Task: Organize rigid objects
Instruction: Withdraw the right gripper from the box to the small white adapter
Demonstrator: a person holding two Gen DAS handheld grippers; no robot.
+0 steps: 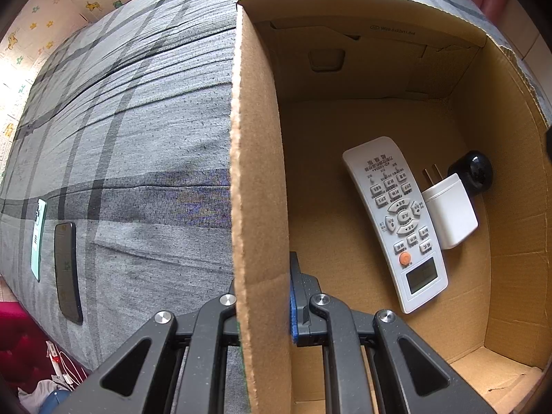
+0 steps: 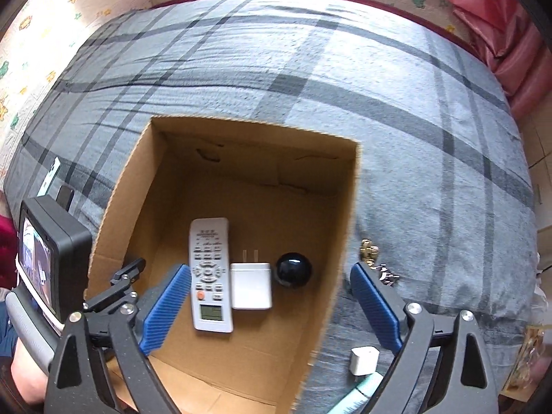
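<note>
Cardboard box [image 2: 114,203] sits open on the grey plaid bedspread [image 2: 414,131], and your left gripper [image 1: 264,310] is clamped tight on its near-left wall. Inside the box, on its floor, lie a white remote [image 2: 209,272], a white plug charger [image 2: 250,284] touching the remote's right edge, and a black ball [image 2: 294,269] just right of the charger. Your right gripper [image 2: 270,305] hangs above the box with its blue pads [image 2: 167,308] spread wide and nothing between them. Outside the box's right wall, a small white adapter [image 2: 363,359] rests on the bedspread; left of the box lie two phones [image 1: 67,269].
</note>
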